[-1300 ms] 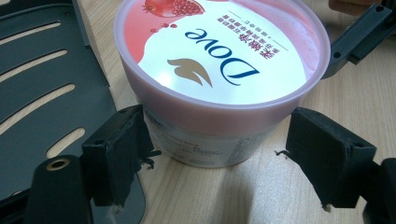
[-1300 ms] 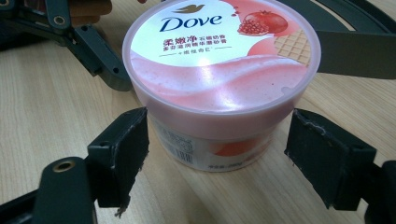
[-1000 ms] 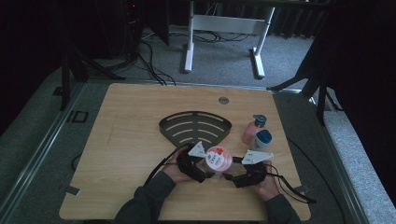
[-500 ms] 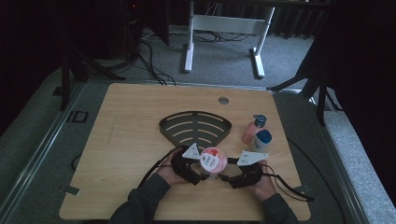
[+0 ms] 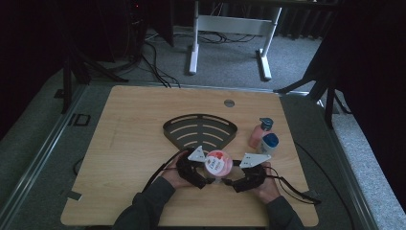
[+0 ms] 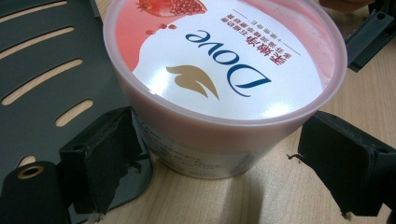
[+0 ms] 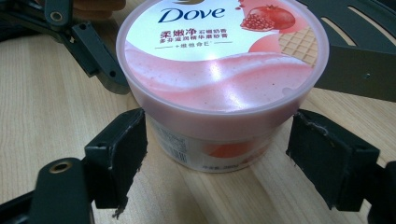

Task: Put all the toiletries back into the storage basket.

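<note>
We count one round pink plastic tub with a white Dove lid, one flat black fan-shaped rack with slots, one pink pump bottle, one small jar with a blue cap, and two grippers. Next to the tub, the rack lies just behind it, and the bottle and jar stand near its right side on the wooden table. The tub sits between our two grippers. Our left gripper has its jaws wide apart around the tub's base, one jaw near the tub and one a little away. Our right gripper is open wide too, with the tub between its jaws and nothing held.
</note>
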Demonstrator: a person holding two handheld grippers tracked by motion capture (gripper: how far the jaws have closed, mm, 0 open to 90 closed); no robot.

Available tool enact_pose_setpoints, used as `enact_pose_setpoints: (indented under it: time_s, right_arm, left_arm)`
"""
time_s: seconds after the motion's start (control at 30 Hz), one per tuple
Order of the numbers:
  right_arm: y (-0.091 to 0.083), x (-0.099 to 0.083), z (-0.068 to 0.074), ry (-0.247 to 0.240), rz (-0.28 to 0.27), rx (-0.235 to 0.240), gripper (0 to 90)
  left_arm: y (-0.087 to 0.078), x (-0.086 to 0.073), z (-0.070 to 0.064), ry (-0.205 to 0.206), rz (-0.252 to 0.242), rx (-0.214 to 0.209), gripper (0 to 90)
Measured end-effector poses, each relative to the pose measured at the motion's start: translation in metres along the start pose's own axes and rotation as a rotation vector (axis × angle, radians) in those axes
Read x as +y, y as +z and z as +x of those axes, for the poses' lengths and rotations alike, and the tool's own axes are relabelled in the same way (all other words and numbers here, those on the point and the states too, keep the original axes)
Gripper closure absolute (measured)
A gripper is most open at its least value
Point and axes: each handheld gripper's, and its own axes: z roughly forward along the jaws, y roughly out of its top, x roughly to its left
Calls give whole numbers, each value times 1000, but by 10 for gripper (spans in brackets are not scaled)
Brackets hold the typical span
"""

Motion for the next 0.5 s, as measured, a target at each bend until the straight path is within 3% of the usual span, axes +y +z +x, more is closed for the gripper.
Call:
enact_pose_setpoints:
  time_s: [0.13,0.5]
  right_arm:
    - [-1,1,2,-20,0,-16,201]
    - [0,1,2,-18,-3,-23,202]
  left_arm:
    - [-1,3,-3,16,3,22,108]
    - [-2,5,-6,53,-8,58,102]
